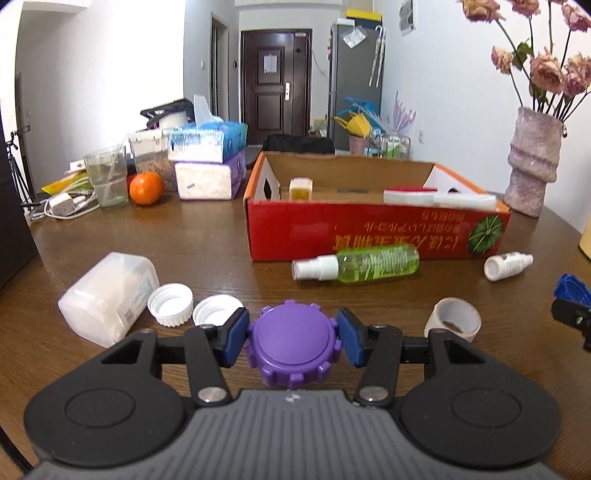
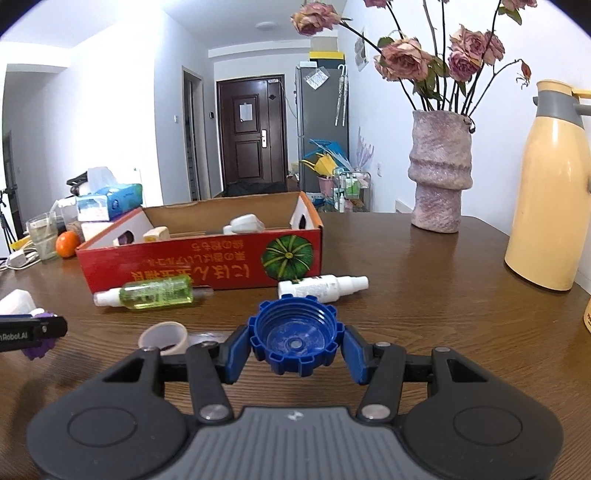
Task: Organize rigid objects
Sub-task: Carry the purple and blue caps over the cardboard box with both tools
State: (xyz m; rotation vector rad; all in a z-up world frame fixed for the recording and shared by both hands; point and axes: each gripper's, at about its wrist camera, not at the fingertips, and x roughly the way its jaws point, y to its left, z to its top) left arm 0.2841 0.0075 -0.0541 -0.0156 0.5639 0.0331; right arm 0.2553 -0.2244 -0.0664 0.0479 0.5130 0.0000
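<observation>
Red cardboard box (image 1: 369, 236) holds a small jar (image 1: 301, 189) and white items.

Room: white walls (image 1: 92, 74), white ceiling with a round flush lamp (image 2: 266, 26); even, bright light (source beyond the lamp cannot be told). Far end: dark brown panelled door (image 1: 275, 81) with a paper sheet fixed to it; a second doorway (image 1: 219, 66) to its left; a tall grey cabinet (image 1: 354, 85) to its right, a yellow box on top. Foreground: round dark wooden table (image 1: 207, 236). Left edge: black tripod (image 1: 14, 170). Floor hidden.
</observation>
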